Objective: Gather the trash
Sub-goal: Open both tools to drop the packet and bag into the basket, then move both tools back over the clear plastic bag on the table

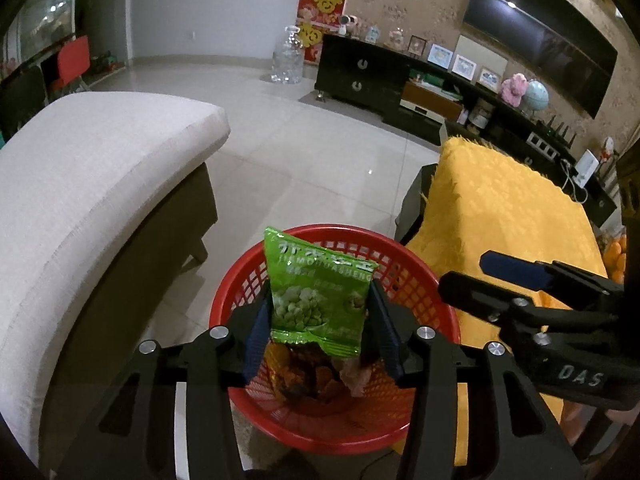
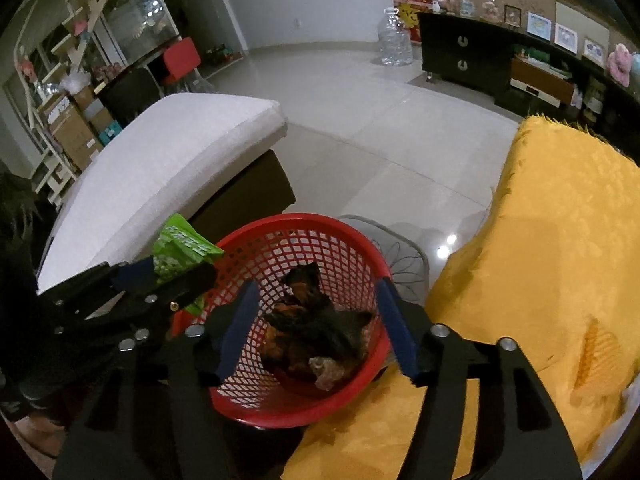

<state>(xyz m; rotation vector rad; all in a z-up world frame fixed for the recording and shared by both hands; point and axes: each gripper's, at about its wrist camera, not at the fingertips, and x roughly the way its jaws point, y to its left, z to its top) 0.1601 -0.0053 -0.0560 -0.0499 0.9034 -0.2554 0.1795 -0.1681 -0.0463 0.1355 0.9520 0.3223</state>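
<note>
While the left gripper [image 1: 320, 308] is seen from behind in its own camera, with a green snack packet [image 1: 320, 300] standing upright between its blue pads [image 1: 256, 332], only the right wrist view shows that gripper from the side, the packet [image 2: 182, 250] projecting up past its tips at the left edge of the red basket [image 2: 240, 400]. In the left view the packet's edges lie against both pads and it hangs in the air, so the jaws are clamped on it, though not tightly closed. The right gripper [image 2: 316, 320] has its jaws well apart with nothing between them; through the gap the basket interior is visible. The left view shows this gripper [image 1: 472, 276] only as a dark arm entering from the right over the yellow cloth [image 1: 500, 208]. The packet is glossy green with white lettering and a picture of green peas, crimped along its lower seam. It is held directly above the red basket [image 1: 228, 300], a round mesh bin holding dark and orange wrappers [image 2: 316, 332], a detail far clearer in the right view. The basket stands on the pale tiled floor [image 1: 320, 140] between a beige cushioned seat [image 1: 100, 168] on the left and the yellow cloth on the right.
</note>
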